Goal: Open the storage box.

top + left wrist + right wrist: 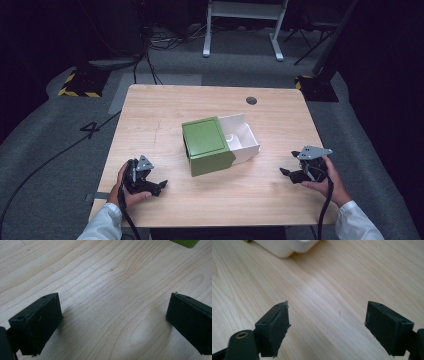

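Observation:
A green box sleeve [207, 145] lies in the middle of the wooden table [165, 105], with a white inner tray [244, 136] slid partly out of its right side. My left gripper [159, 187] rests near the front left corner, open, with bare wood between its jaws [113, 315]. My right gripper [287, 174] sits at the front right, also open and holding nothing [327, 317]. A corner of the green sleeve [185, 242] shows at the top of the left gripper view. The white tray [287, 246] shows at the top of the right gripper view.
A round cable hole [251, 100] sits near the table's far edge. Beyond the table are grey carpet, floor cables [150, 45], a white desk frame [245, 25] and yellow-black striped bases [80, 87].

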A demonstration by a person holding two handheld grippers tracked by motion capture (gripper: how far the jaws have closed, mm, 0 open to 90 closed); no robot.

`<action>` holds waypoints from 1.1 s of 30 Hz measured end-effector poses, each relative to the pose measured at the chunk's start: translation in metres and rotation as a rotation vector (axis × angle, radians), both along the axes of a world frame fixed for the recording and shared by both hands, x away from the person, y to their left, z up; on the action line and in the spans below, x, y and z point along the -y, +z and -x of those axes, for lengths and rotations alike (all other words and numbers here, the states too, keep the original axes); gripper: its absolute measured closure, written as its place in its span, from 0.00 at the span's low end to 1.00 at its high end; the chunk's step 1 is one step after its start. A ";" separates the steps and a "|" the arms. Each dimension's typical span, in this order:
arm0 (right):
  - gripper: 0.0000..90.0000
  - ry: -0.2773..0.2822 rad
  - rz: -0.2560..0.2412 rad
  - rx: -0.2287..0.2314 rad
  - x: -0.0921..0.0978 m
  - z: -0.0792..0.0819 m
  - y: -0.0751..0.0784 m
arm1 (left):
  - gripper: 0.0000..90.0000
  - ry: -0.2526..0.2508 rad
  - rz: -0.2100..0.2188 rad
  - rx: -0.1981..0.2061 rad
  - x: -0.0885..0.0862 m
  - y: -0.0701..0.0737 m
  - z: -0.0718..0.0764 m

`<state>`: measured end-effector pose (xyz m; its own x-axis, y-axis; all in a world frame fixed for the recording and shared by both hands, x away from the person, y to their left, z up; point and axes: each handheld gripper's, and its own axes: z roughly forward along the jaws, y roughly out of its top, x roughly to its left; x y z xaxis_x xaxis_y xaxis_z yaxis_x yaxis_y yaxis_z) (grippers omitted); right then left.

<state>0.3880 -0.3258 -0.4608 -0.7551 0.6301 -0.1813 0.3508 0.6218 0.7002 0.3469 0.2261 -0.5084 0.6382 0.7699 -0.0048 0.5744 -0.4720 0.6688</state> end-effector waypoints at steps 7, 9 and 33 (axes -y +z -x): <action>0.22 -0.037 -0.006 -0.038 0.020 0.012 -0.019 | 0.01 0.000 0.000 0.000 0.000 0.000 0.000; 0.22 -0.063 -0.032 -0.072 0.031 0.017 -0.027 | 0.01 0.000 0.000 0.000 0.000 0.000 0.000; 0.17 -0.136 -0.151 -0.092 0.056 0.030 -0.047 | 0.00 -0.011 0.005 -0.004 0.000 0.000 -0.001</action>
<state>0.3576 -0.3823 -0.5076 -0.6702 0.7421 -0.0116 0.4912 0.4553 0.7426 0.3476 0.2262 -0.5086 0.6465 0.7628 -0.0115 0.5722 -0.4749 0.6686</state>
